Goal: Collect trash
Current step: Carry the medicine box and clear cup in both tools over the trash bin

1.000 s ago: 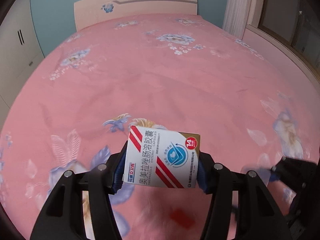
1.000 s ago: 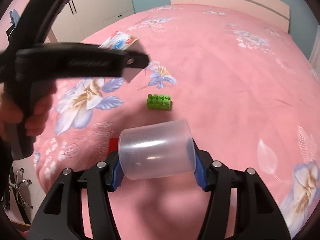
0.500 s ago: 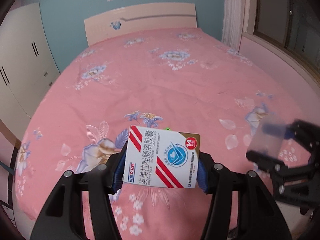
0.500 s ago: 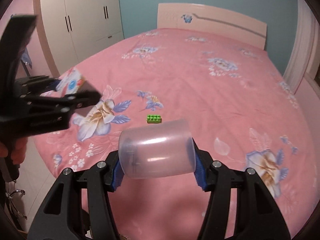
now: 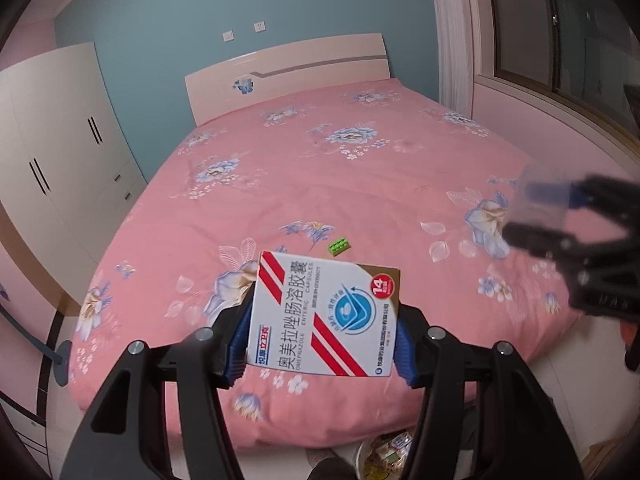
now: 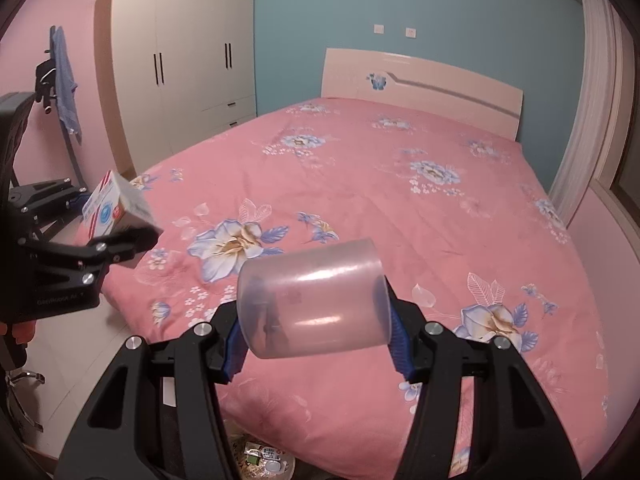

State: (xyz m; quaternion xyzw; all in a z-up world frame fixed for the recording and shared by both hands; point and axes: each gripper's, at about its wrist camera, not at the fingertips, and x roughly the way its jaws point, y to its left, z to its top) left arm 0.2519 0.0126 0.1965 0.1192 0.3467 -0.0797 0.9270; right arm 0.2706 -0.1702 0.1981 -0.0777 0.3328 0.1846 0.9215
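1. Pink floral bedding is covering the bed point(image 5: 360, 184), which is filling most of both views and serving as the landmark; a white wardrobe point(image 6: 180, 60) is standing off its far left corner.
2. Below the bed's foot edge, a trash bin point(image 6: 264, 460) is sitting on the floor, already holding wrappers and small packets; its rim is only partly showing.
3. Above that foot edge, the right gripper point(image 6: 316, 344) is clamping a translucent plastic cup point(image 6: 314, 300) lying sideways between its jaws. It looks light, thin-walled and slippery, so squeezing hard would probably buckle it; the grip across the stiffer ends seems sensible.
4. Off the bed's foot-left corner, the left gripper point(image 5: 322, 350) is pinching a medicine box point(image 5: 324, 314) by its two narrow sides. Being cardboard, it should be light and fairly stiff, but crushable if empty.
5. On the bedding near the foot, a small green toy brick point(image 5: 339, 246) is lying untouched.
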